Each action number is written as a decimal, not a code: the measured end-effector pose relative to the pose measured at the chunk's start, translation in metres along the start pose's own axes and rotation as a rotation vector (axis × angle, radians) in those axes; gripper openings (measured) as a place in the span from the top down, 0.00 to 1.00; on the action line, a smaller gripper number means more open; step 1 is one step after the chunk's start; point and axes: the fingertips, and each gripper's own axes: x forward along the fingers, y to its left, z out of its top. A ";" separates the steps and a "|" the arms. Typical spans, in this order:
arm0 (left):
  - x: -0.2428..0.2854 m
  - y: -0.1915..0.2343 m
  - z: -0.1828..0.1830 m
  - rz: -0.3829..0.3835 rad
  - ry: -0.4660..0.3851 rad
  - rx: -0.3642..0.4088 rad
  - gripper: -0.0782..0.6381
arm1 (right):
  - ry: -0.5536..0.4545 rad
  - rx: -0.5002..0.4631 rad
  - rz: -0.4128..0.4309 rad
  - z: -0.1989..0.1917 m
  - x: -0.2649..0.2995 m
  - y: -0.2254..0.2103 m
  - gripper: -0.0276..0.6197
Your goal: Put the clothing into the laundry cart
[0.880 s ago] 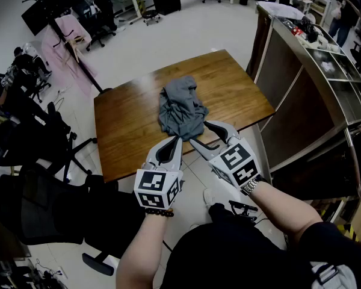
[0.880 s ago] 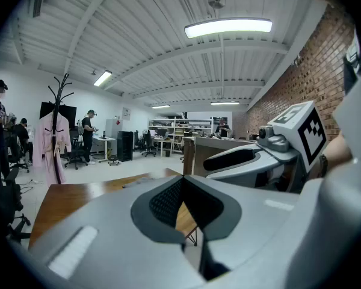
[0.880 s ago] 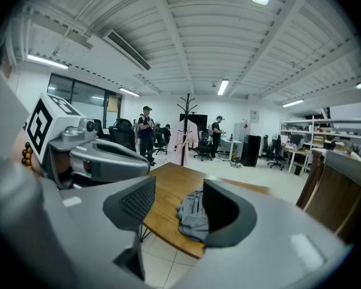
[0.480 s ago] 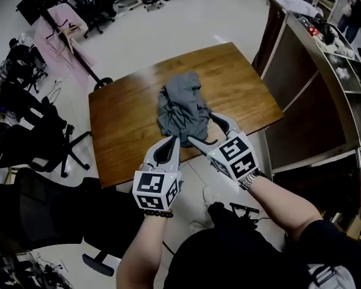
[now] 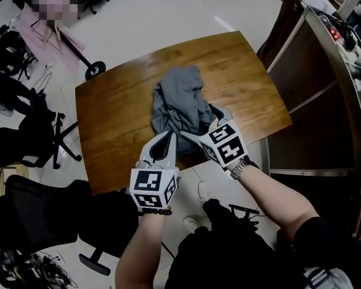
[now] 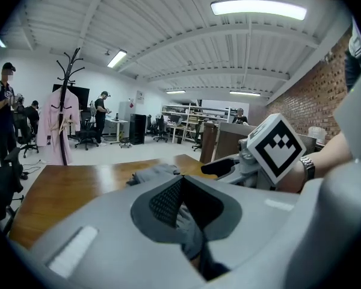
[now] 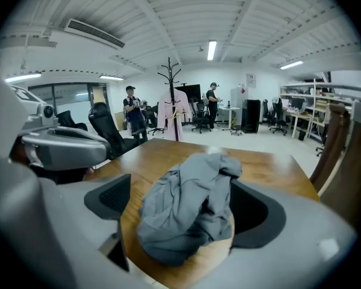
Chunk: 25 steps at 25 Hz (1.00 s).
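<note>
A crumpled grey garment [image 5: 179,104] lies in the middle of a wooden table [image 5: 108,119]. My right gripper [image 5: 198,123] is open, its jaws set wide on either side of the garment's near end. In the right gripper view the garment [image 7: 186,209] fills the gap between the pads [image 7: 108,200]; its right side lies against the right pad and the left pad stands apart from it. My left gripper [image 5: 167,142] is shut and empty, at the table's near edge, left of the right one. In the left gripper view its fingertips [image 6: 180,180] meet, and the garment [image 6: 153,173] lies beyond.
A tall brown unit with a metal rim [image 5: 325,71] stands right of the table. Black office chairs [image 5: 24,137] stand at the left. A coat stand with a pink robe [image 5: 45,32] is at the far left. People stand far back in the room [image 7: 132,116].
Both grippers have moved forward to the table. The right one now reaches over the garment's near end, which lay ahead of it before. The left stays shut.
</note>
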 end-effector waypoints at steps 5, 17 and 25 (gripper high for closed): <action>0.032 0.029 -0.018 0.026 0.020 -0.024 0.89 | 0.055 0.068 -0.018 -0.023 0.060 -0.035 0.14; 0.074 0.071 -0.047 0.083 0.069 -0.036 0.89 | 0.259 0.086 0.031 -0.089 0.158 -0.069 0.05; 0.090 0.088 -0.066 0.105 0.097 -0.042 0.89 | 0.334 0.110 0.064 -0.124 0.187 -0.078 0.06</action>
